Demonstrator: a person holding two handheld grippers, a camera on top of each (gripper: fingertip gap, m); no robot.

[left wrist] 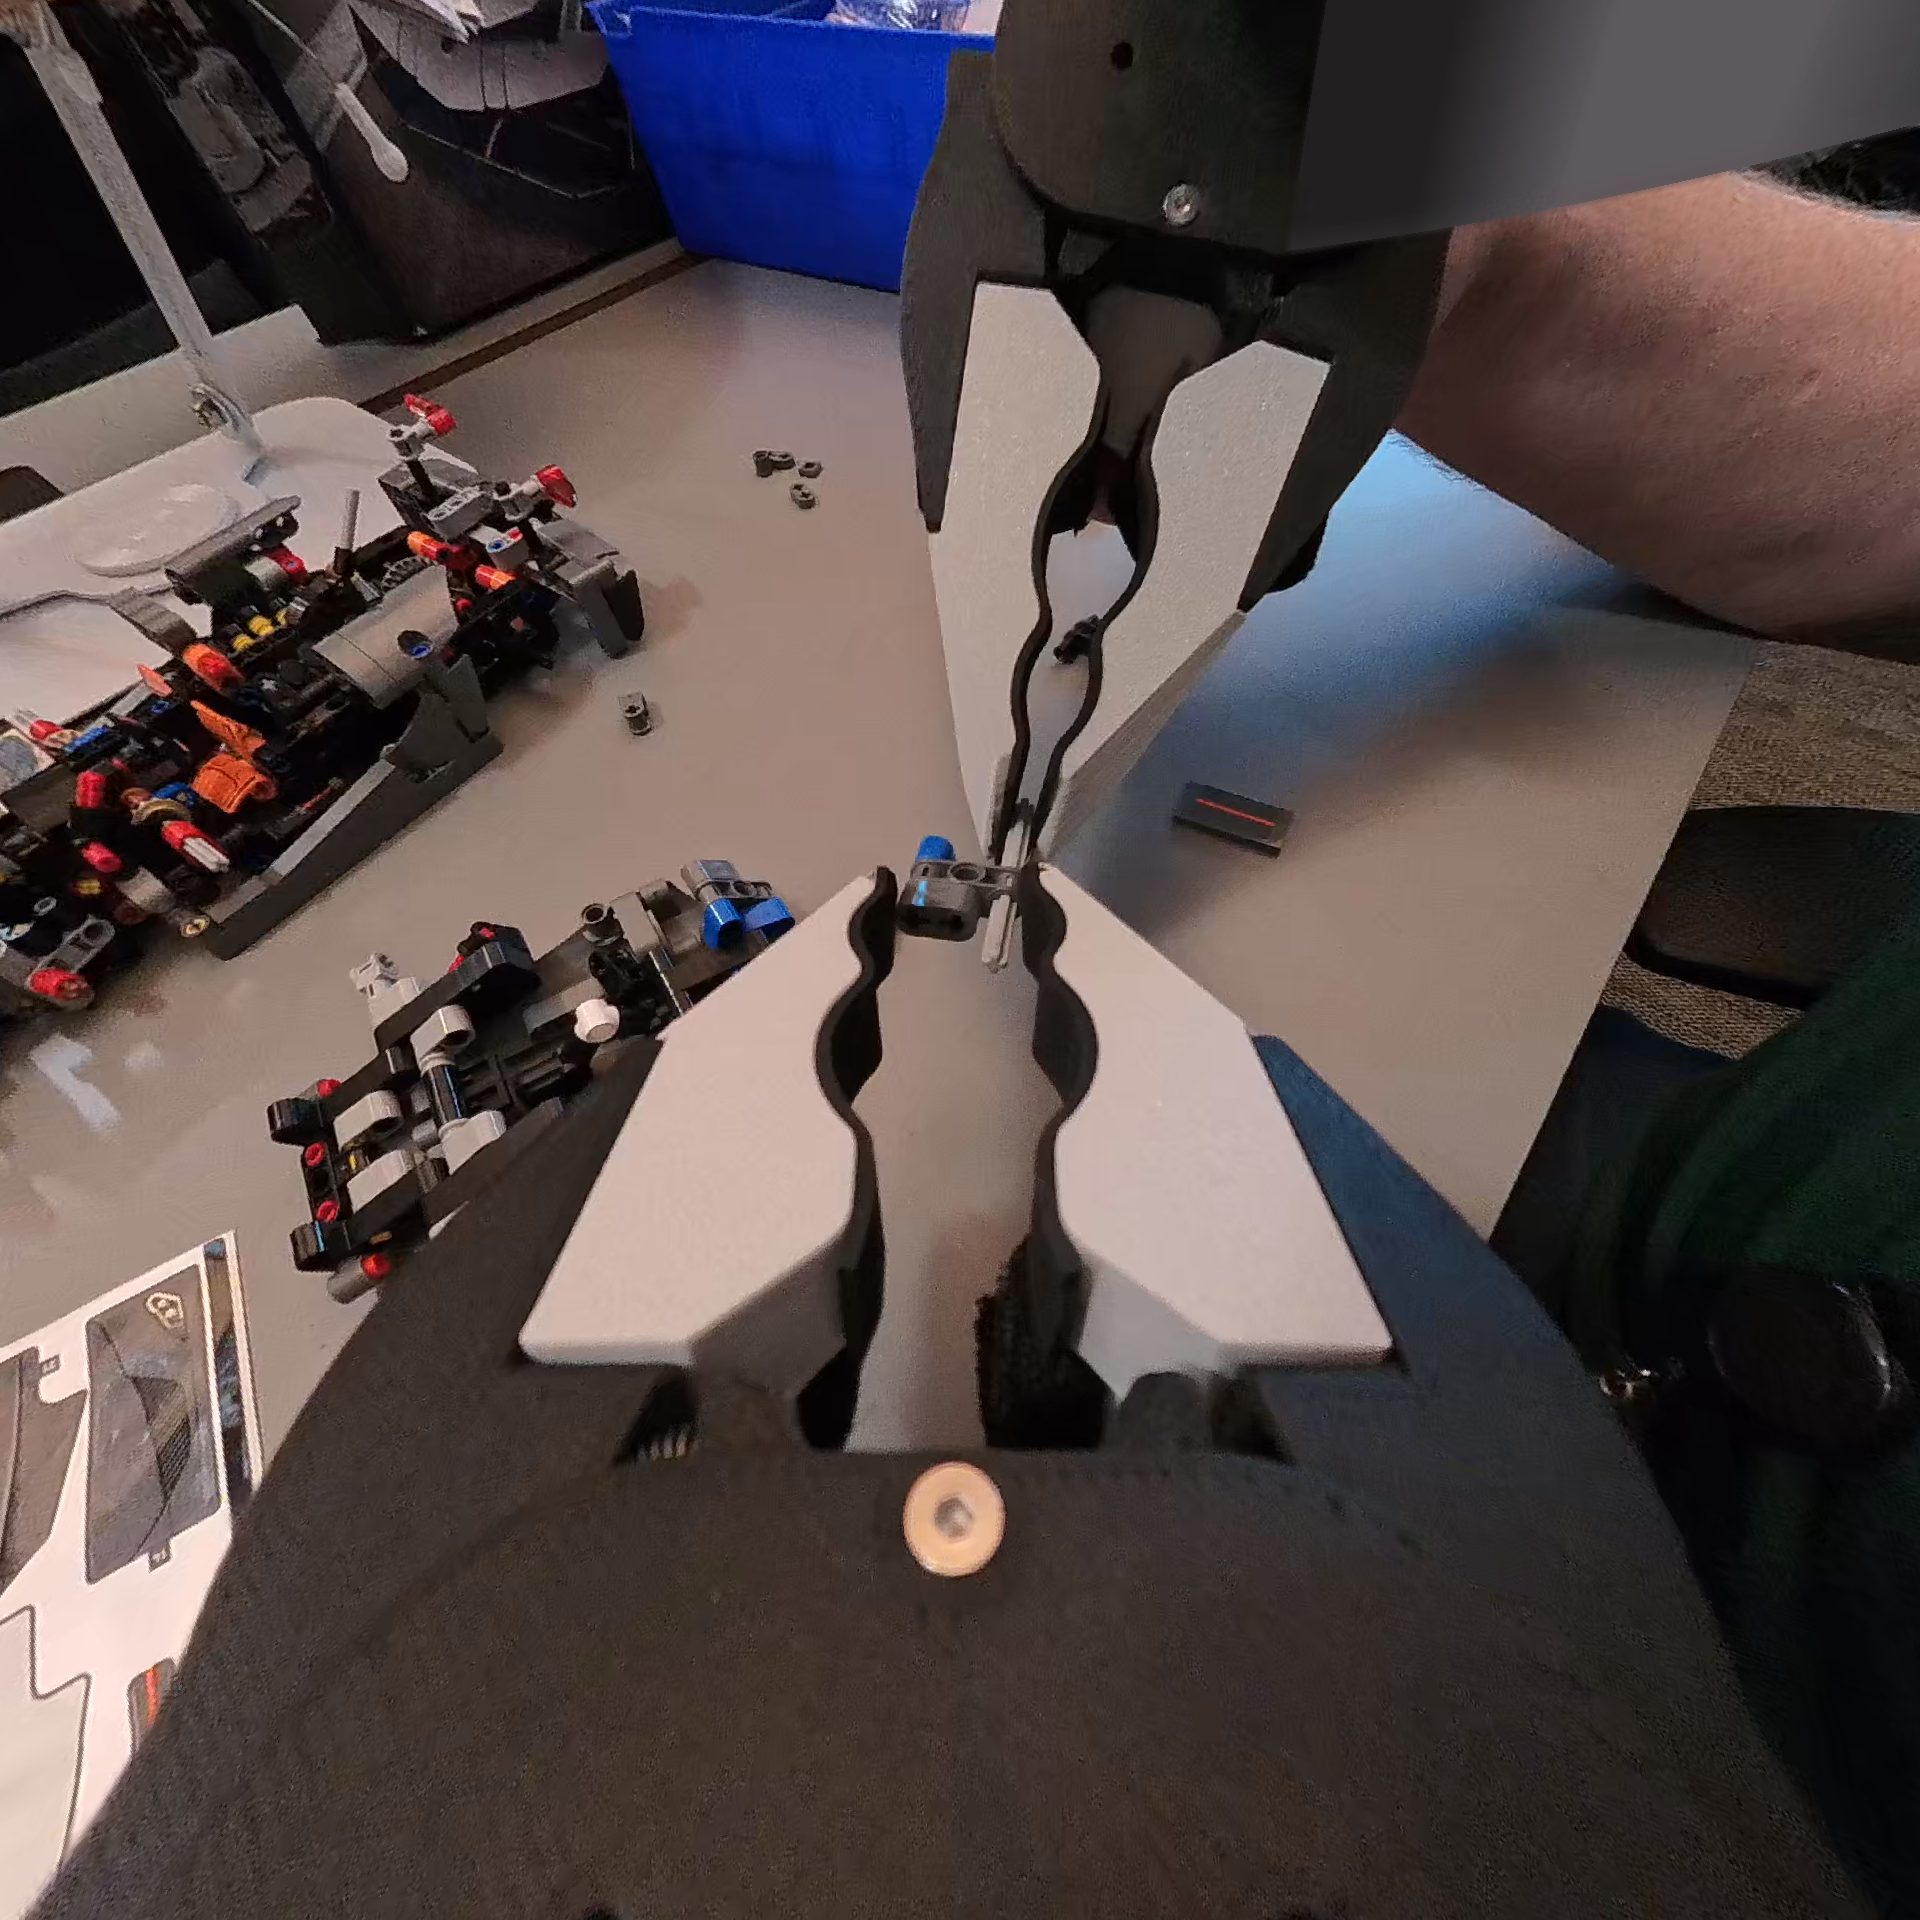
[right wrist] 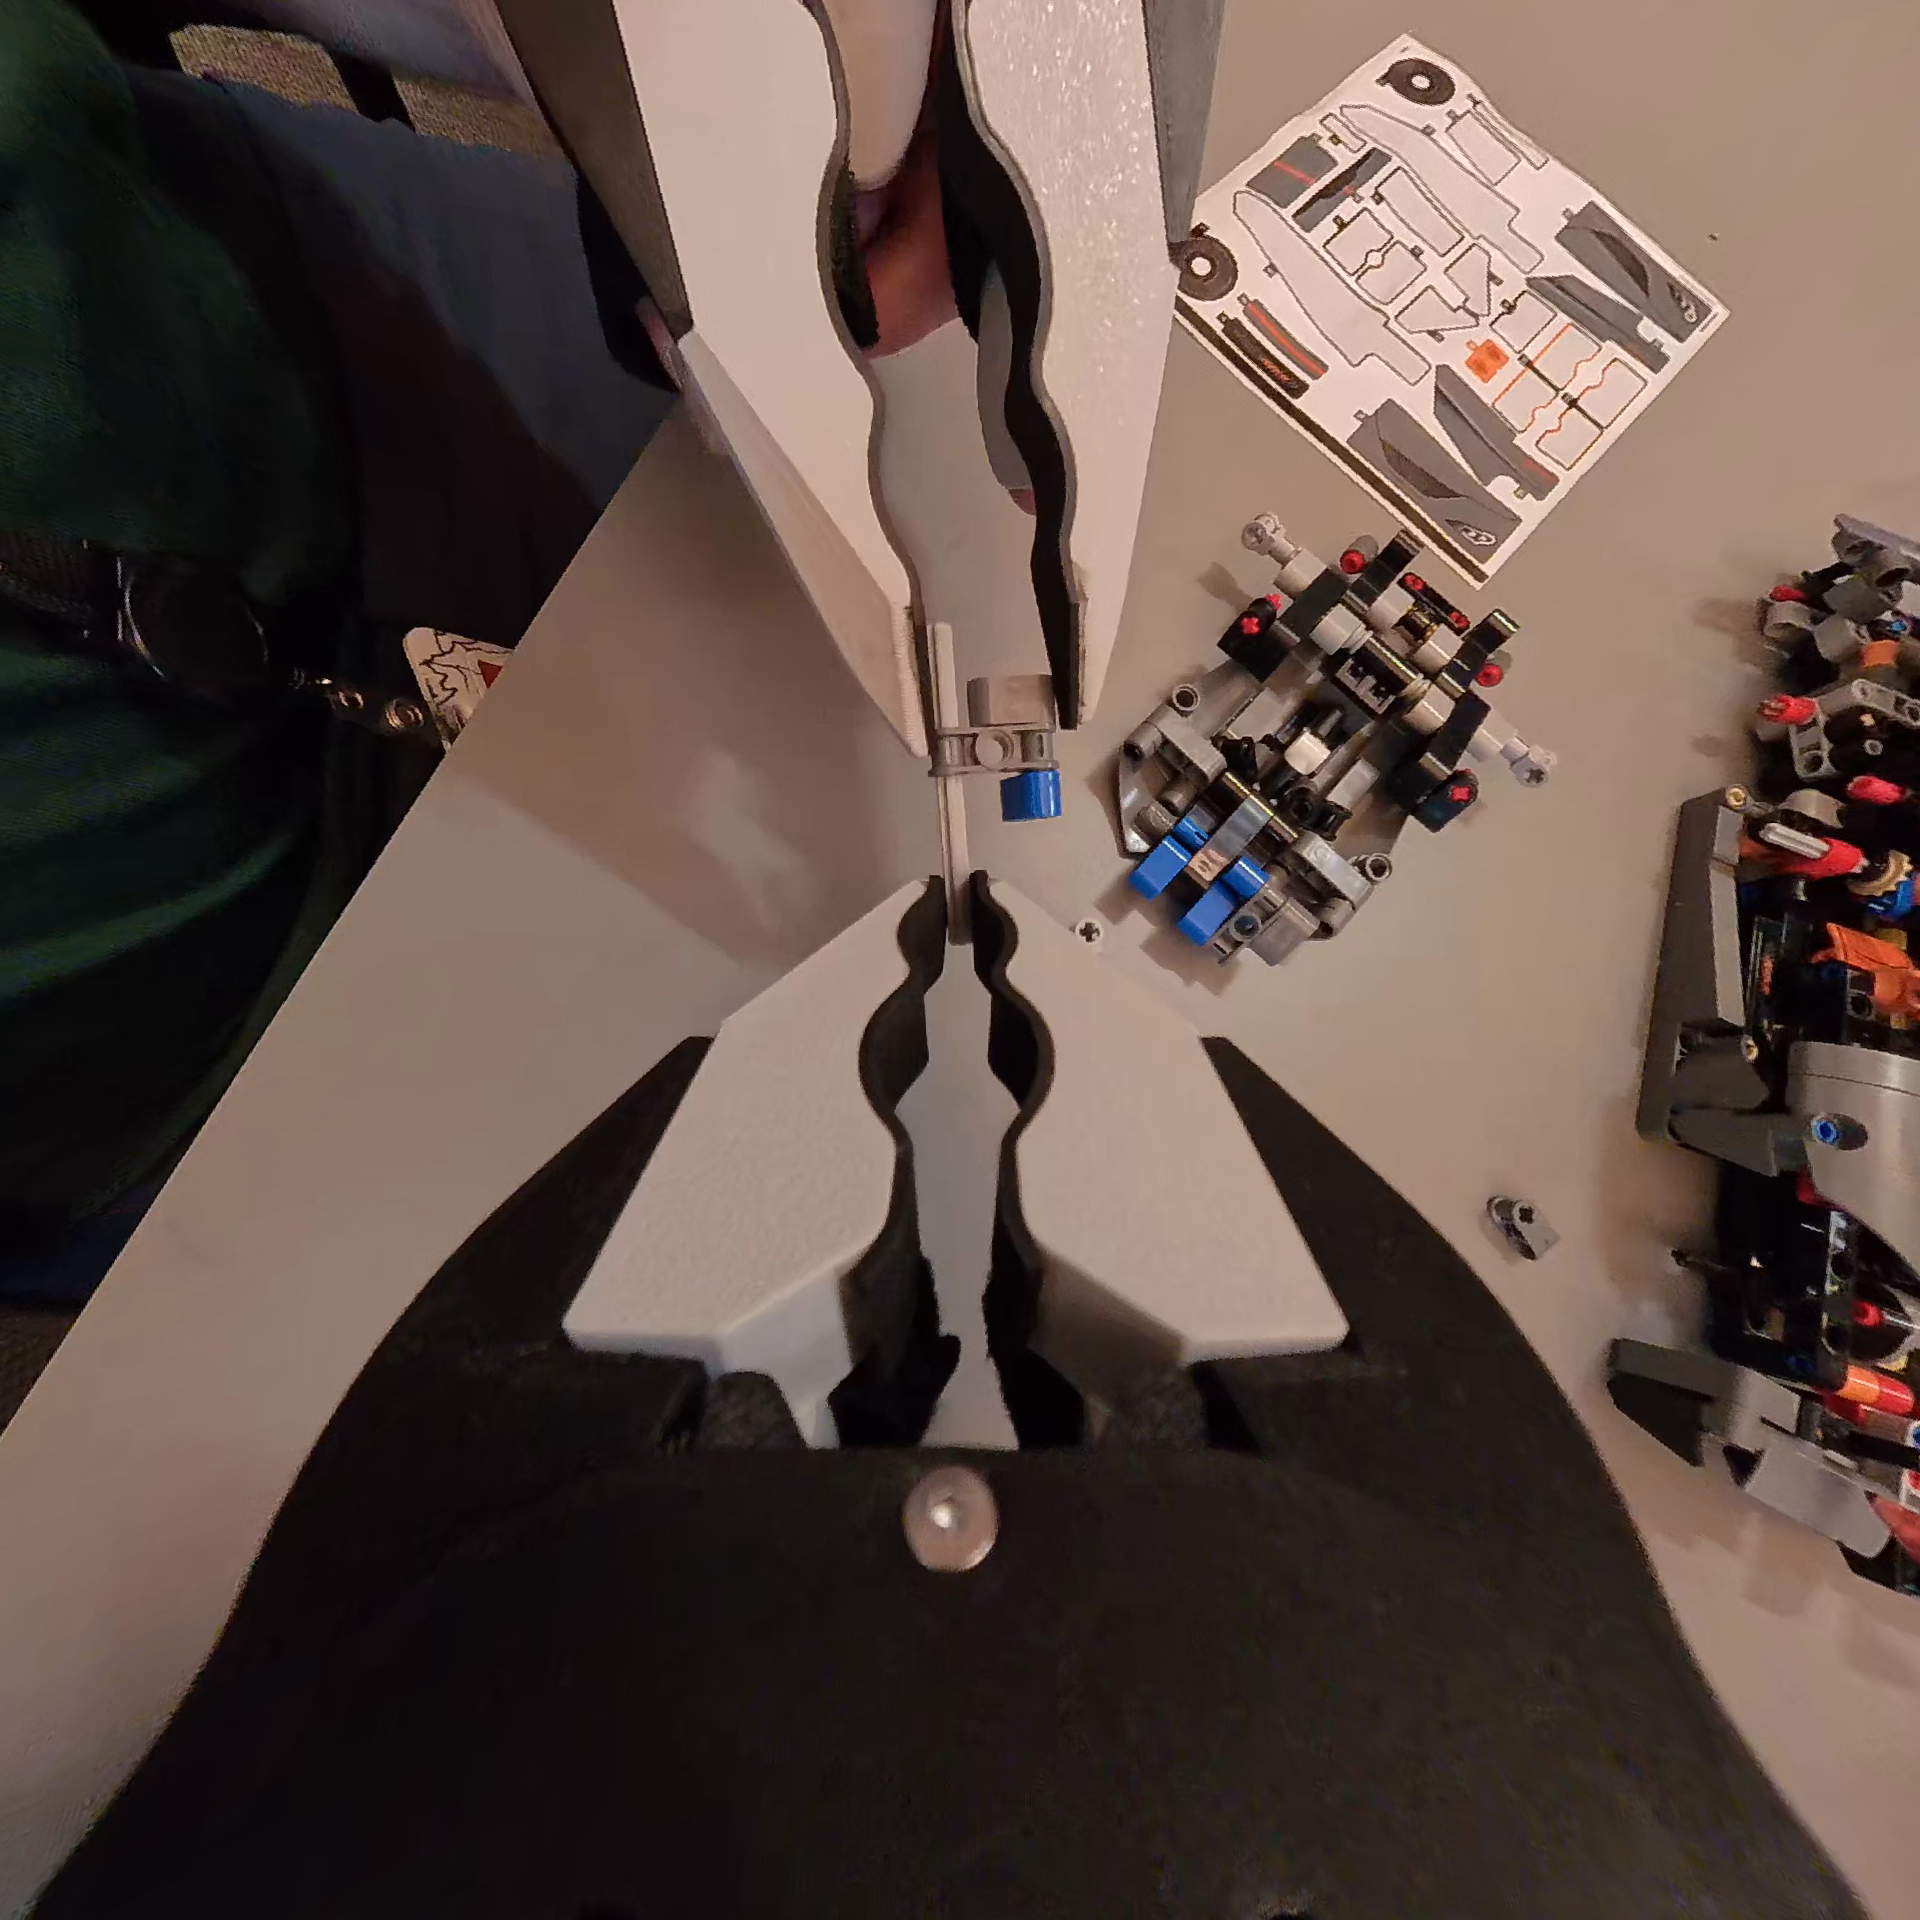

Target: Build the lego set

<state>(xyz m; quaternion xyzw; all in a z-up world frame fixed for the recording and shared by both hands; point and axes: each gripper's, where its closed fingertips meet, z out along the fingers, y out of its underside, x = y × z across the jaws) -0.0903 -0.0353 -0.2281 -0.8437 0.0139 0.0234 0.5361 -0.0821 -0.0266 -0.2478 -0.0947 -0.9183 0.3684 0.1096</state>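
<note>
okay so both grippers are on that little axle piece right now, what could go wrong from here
1. The right gripper pinches only the tip of the thin grey axle, so a sideways push may twist it out.
2. The left gripper holds the small connector over the table edge; if dropped, it could fall to the floor.
3. The blue pin looks loosely seated and may pop off.

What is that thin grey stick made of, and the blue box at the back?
The thin grey stick, held in the right claw, looks like hard plastic: smooth, matte, evenly coloured, like the toy bricks. The blue box also looks plastic, with a slightly shiny, even blue wall. I can't be sure from looks alone.
</note>
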